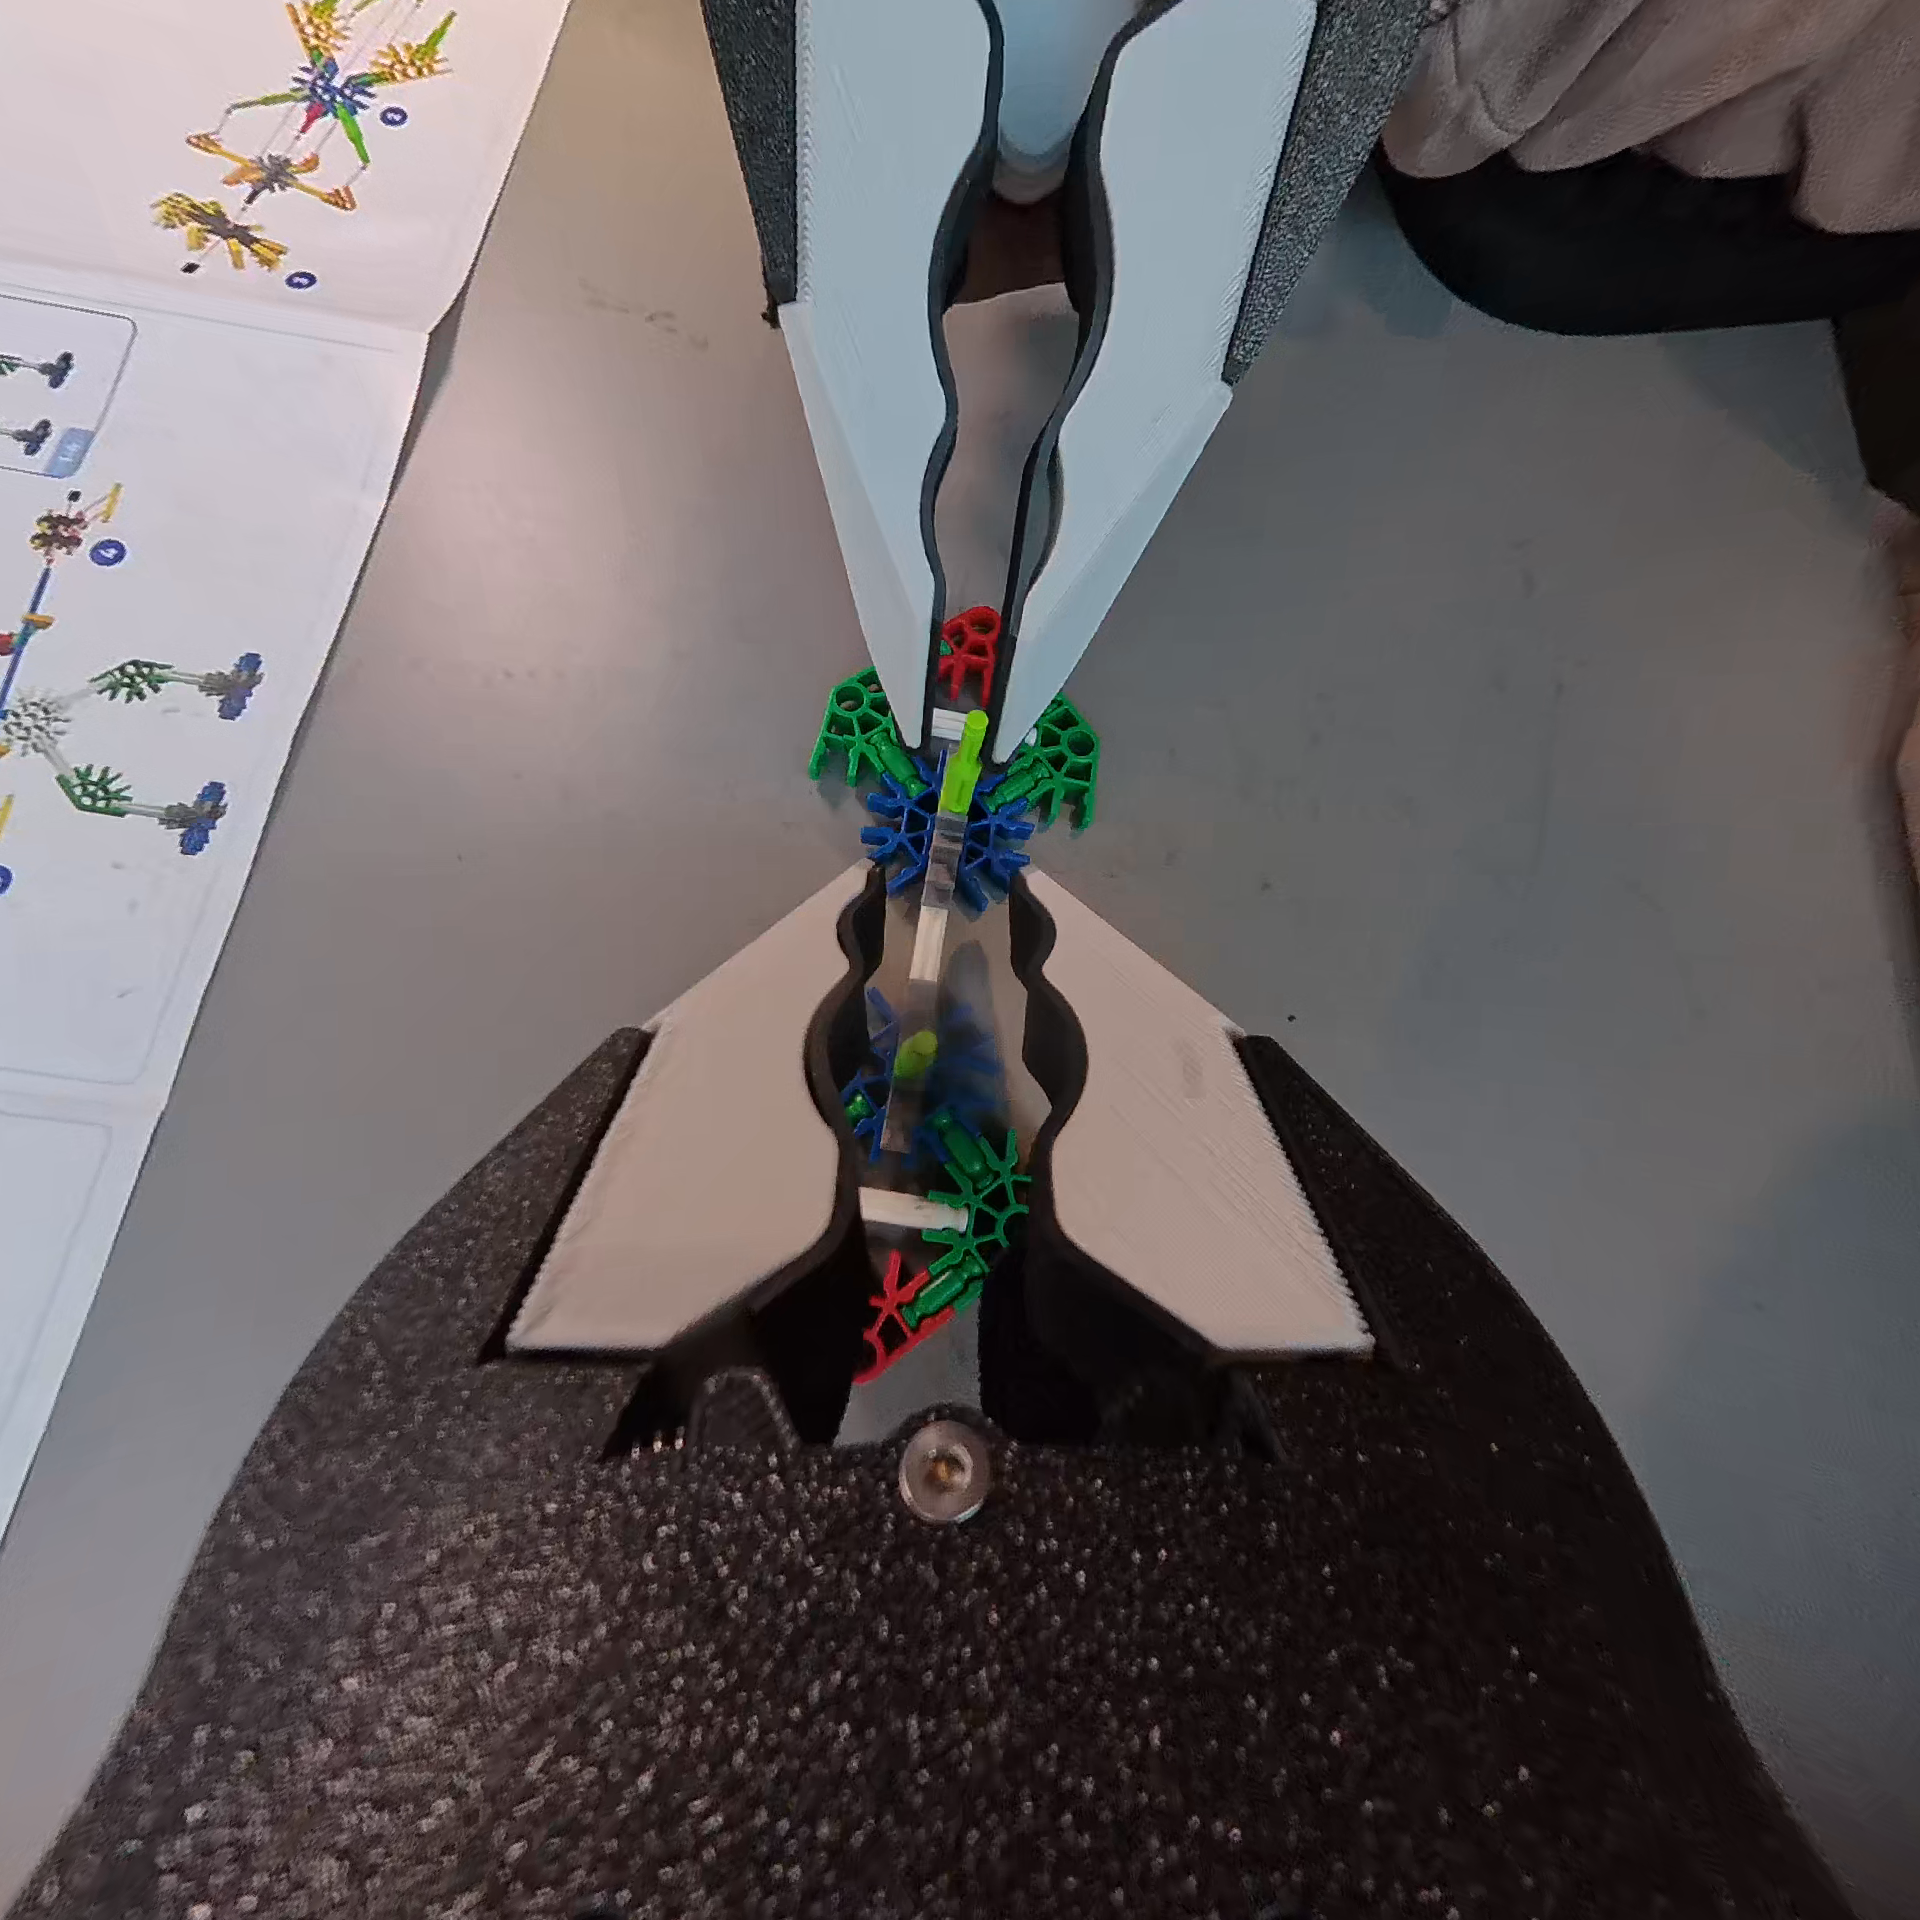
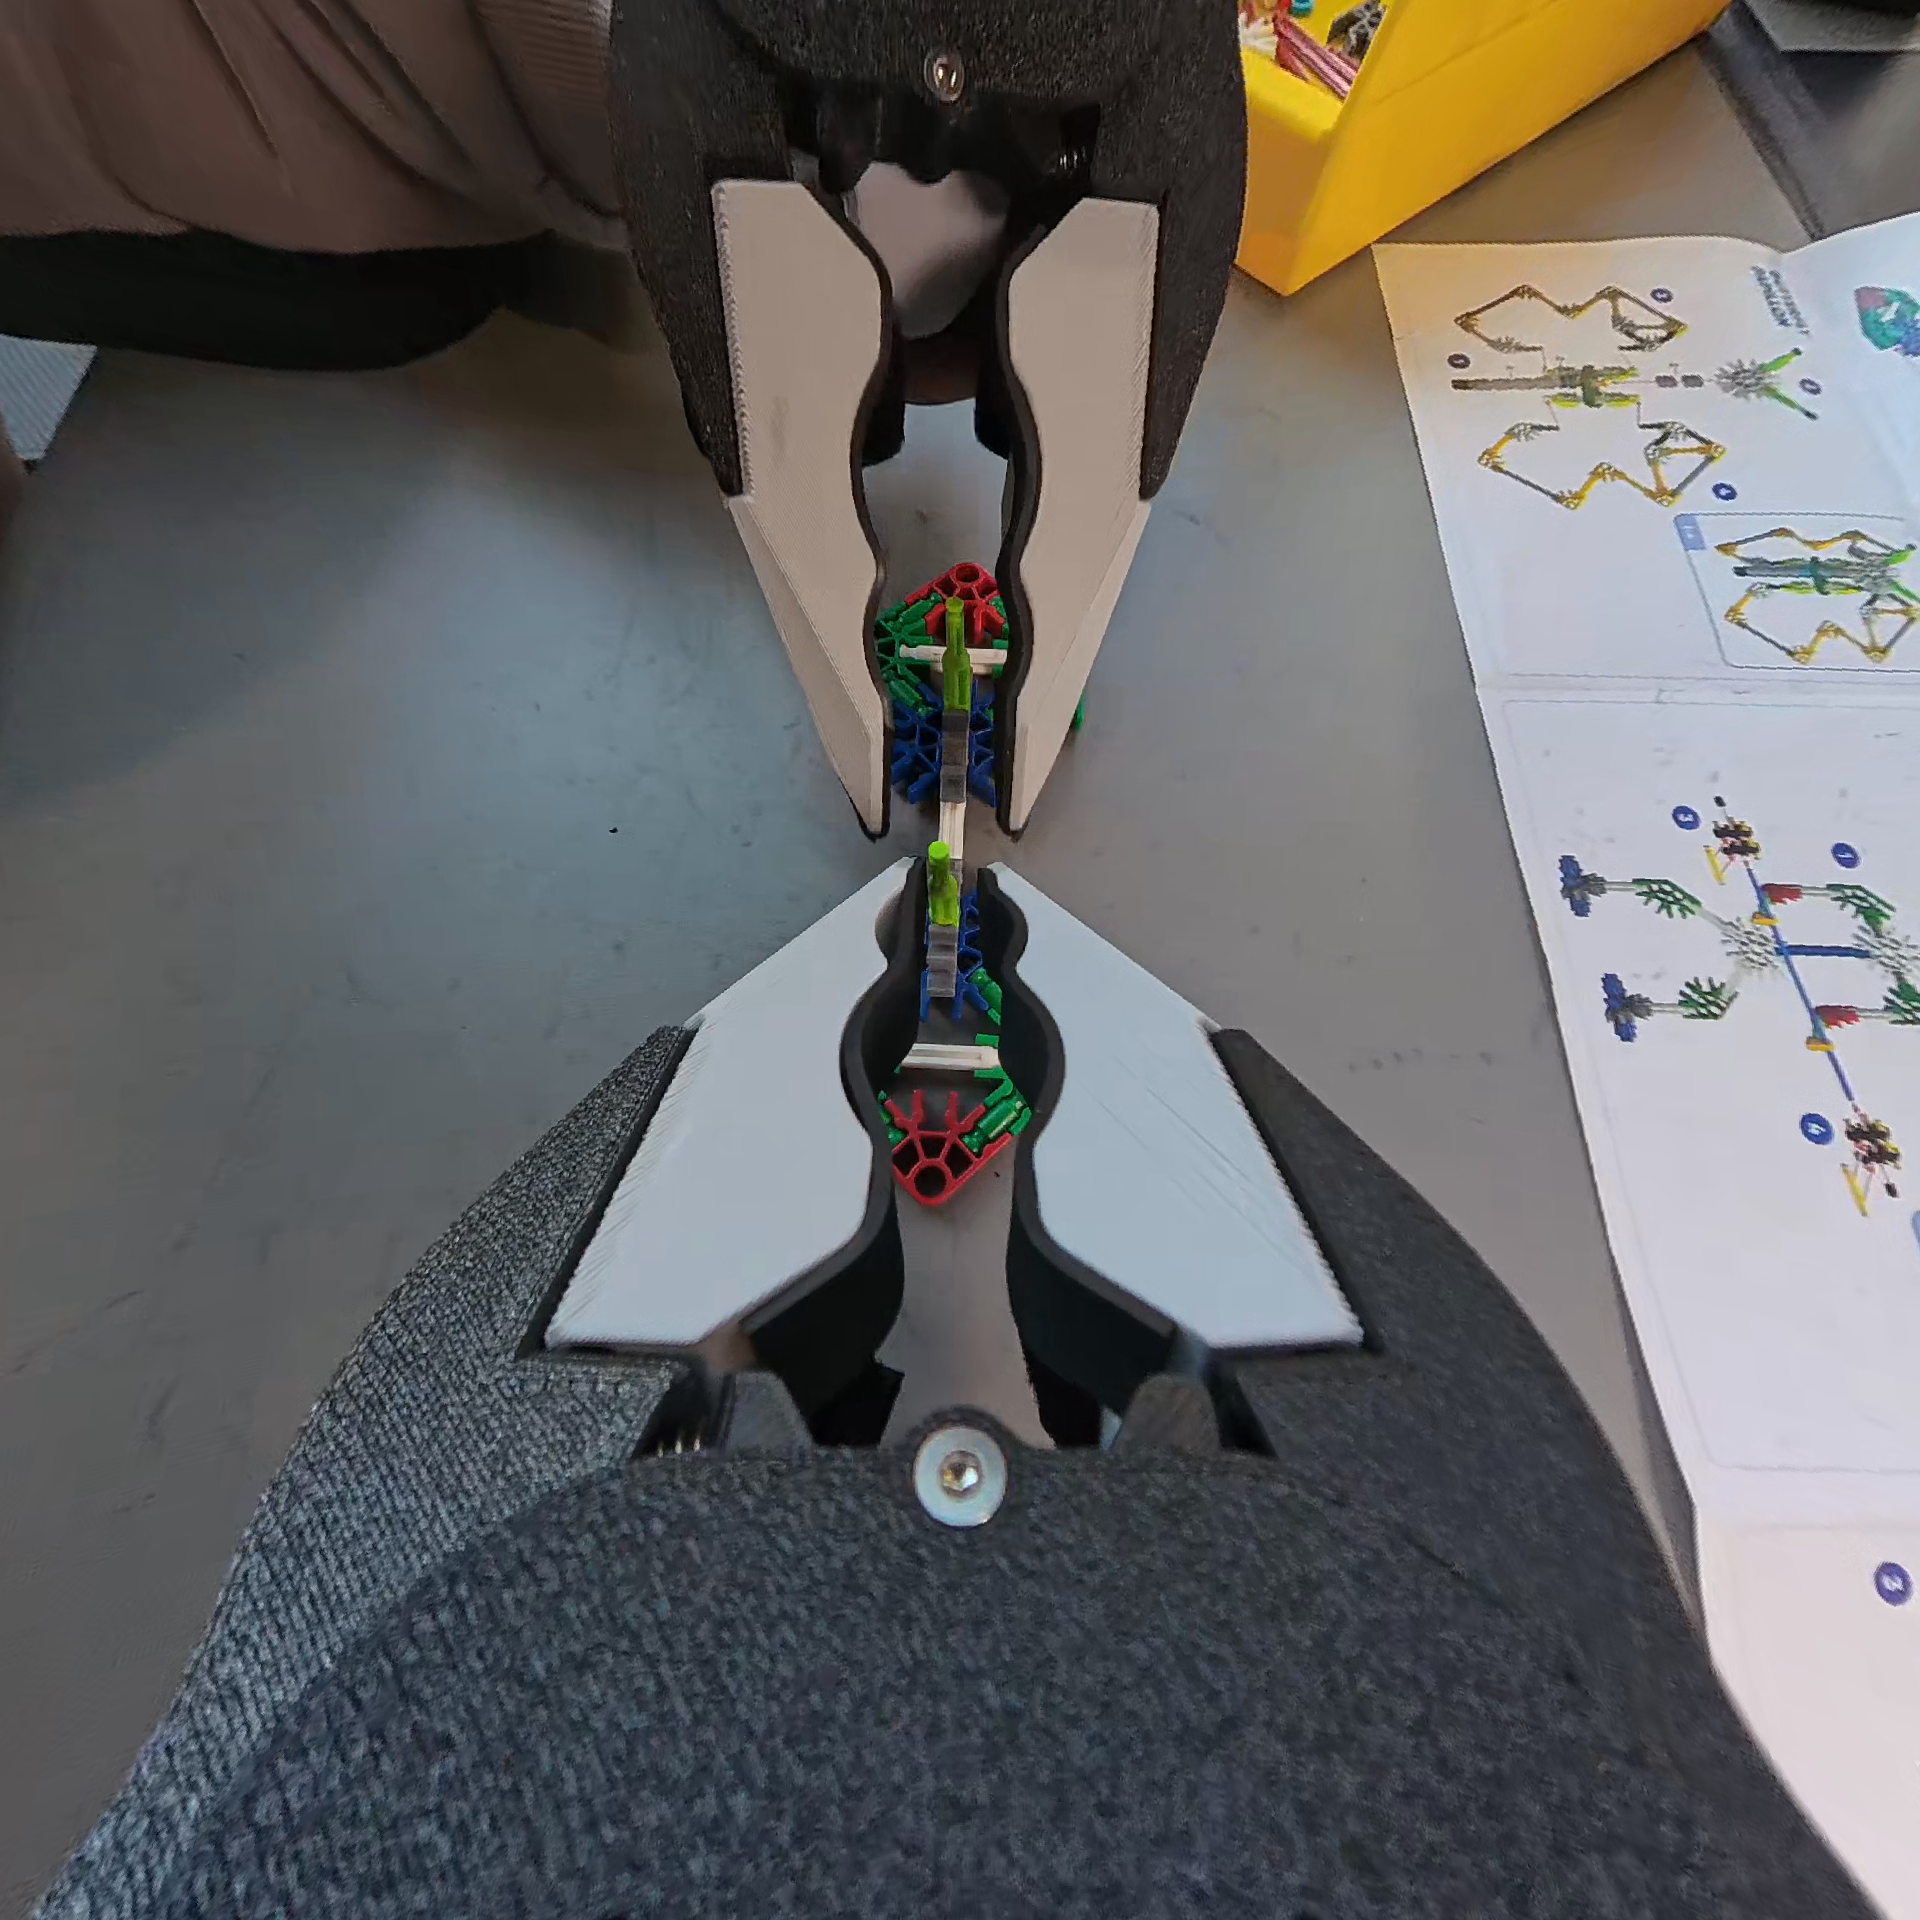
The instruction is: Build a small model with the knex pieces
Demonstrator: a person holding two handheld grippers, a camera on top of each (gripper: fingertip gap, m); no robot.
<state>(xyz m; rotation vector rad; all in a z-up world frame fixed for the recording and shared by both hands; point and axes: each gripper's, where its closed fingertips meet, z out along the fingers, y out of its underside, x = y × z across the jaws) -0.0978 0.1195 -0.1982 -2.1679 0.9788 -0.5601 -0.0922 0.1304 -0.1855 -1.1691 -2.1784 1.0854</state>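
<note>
Two small construction-toy assemblies of red, green and blue connectors, joined by a white rod [image 2: 952,821] with lime-green pegs, hung over the grey table [image 2: 364,727]; we pinched one assembly [image 1: 940,1122] in our left gripper [image 1: 940,883]; our right gripper [image 2: 951,868] was pressed onto the other assembly [image 2: 951,1101], tip to tip with the left; beside the assemblies lay an instruction sheet [image 2: 1662,987]; beyond the sheet stood a yellow bin [image 2: 1403,135].
</note>
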